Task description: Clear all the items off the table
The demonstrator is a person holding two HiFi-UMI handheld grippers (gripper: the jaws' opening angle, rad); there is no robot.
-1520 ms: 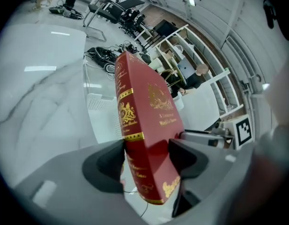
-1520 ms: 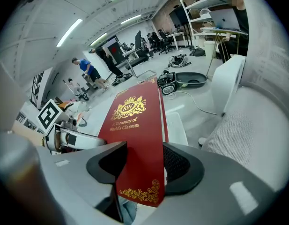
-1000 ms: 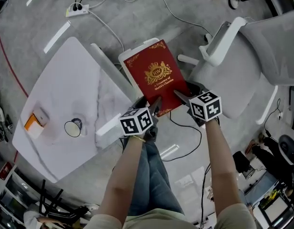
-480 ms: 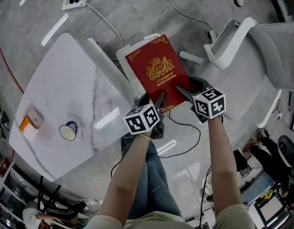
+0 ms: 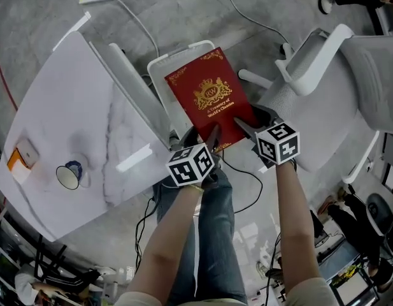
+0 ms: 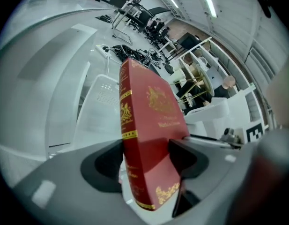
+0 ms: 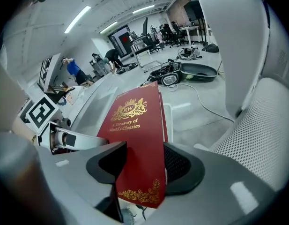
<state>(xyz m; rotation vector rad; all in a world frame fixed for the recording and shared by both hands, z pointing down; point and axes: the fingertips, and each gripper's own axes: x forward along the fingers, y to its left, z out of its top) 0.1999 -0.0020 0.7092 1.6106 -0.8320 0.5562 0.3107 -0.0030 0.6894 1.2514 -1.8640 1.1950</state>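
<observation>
Dark fingers (image 6: 187, 156) of our left gripper (image 5: 211, 139) and right gripper (image 5: 242, 130) each pinch the near edge of the red book (image 5: 206, 97), holding it above a white chair (image 5: 159, 75), right of the counter (image 5: 75, 107). We judge the clearing partly done: a mug (image 5: 68, 176) and an orange box (image 5: 19, 158) sit on the counter's left, yet to go.

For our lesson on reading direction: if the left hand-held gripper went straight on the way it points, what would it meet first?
Probably the white basket beneath the red book it grips, though depth is unclear.
</observation>
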